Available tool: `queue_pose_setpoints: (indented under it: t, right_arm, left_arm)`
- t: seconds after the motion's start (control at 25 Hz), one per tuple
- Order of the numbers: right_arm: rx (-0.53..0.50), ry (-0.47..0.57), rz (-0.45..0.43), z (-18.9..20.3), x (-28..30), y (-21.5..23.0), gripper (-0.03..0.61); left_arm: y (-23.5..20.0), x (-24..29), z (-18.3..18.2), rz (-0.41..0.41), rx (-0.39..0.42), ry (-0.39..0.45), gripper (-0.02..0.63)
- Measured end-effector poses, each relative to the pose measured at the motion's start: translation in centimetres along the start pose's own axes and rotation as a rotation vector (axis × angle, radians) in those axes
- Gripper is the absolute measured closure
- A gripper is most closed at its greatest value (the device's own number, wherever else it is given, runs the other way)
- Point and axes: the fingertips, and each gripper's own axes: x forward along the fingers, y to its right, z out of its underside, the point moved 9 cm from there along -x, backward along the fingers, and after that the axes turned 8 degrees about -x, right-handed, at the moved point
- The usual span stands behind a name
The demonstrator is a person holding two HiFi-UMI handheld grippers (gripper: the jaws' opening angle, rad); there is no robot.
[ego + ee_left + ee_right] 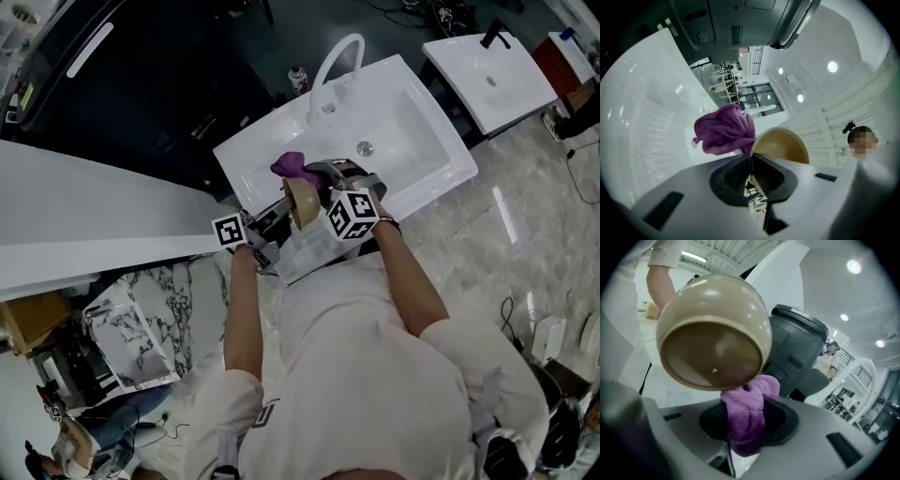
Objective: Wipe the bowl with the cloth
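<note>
Wiping is in hand above the sink (422,141): the left claw (753,164) pinches the bowl (712,333) by its rim, tipped sideways, while the right claw (740,427), clamped on the purple cloth (724,129), meets its outer wall (contact seems light). Next, probably: sweep round firmly.

Showroom-like workspace: a white washbasin (427,117), a second basin (469,66), marble floor (506,234).

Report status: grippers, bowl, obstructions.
Left hand-held gripper shut on bowl rim. Right hand-held gripper shut on cloth, beside bowl. Both over sink, nothing blocking.
</note>
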Motion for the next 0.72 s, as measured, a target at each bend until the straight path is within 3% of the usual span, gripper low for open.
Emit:
queue_pose_setpoints:
  t: [0.16,0.36,0.44,0.56,0.72]
  right_arm:
    - [-0.059,-0.031,-0.004,0.8,-0.2,0.5,0.474]
    - [-0.091,-0.038,-0.012,1.6,0.2,1.6,0.474]
    - [-0.097,-0.03,-0.015,1.6,0.3,2.3,0.474]
    - [-0.105,-0.018,-0.023,1.2,0.7,3.0,0.474]
    - [-0.079,0.002,-0.031,0.8,0.9,2.6,0.474]
  left_arm:
    - [-0.6,0.3,0.2,-0.047,0.016,-0.011,0.589]
    - [-1.0,0.6,0.2,-0.107,0.015,0.034,0.589]
    - [-1.2,0.0,0.0,-0.14,0.019,0.075,0.591]
    - [-1.8,-2.0,-1.5,-0.25,0.091,0.161,0.594]
    - [-1.6,-2.5,-2.4,-0.204,0.039,0.273,0.594]
